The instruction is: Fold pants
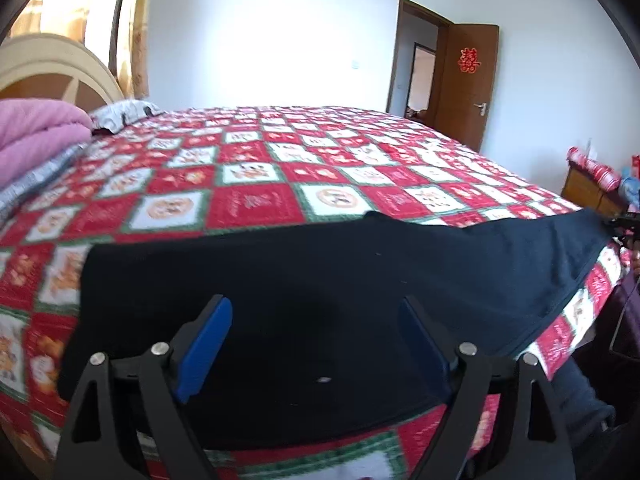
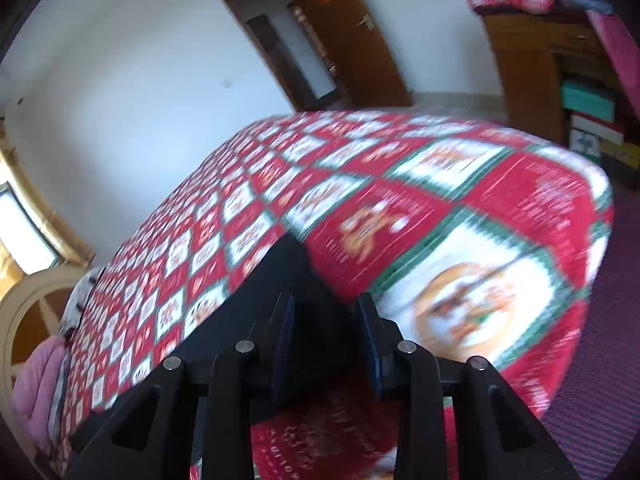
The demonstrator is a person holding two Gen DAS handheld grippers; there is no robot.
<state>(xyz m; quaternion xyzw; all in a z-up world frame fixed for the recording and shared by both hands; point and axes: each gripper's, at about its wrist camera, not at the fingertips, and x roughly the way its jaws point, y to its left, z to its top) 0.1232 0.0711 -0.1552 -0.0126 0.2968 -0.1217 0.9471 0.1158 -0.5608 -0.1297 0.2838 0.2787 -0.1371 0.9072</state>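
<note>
We have the pants [image 1: 320, 280] spread dark and flat on the bed [image 1: 248, 184], one end lying between the wide-apart jaws of the left gripper [image 1: 316, 340], the far end pulled up toward the right gripper [image 2: 326, 340], whose narrower jaws straddle a corner of the cloth, though we cannot tell if they pinch it. To fold well, we judge both should bite only the top edge, then lift and carry evenly so the fabric stays taut and unwrinkled.

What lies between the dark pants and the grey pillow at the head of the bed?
Only bare red patchwork quilt separates the pants from the pillow, seen in the left wrist view.
</note>
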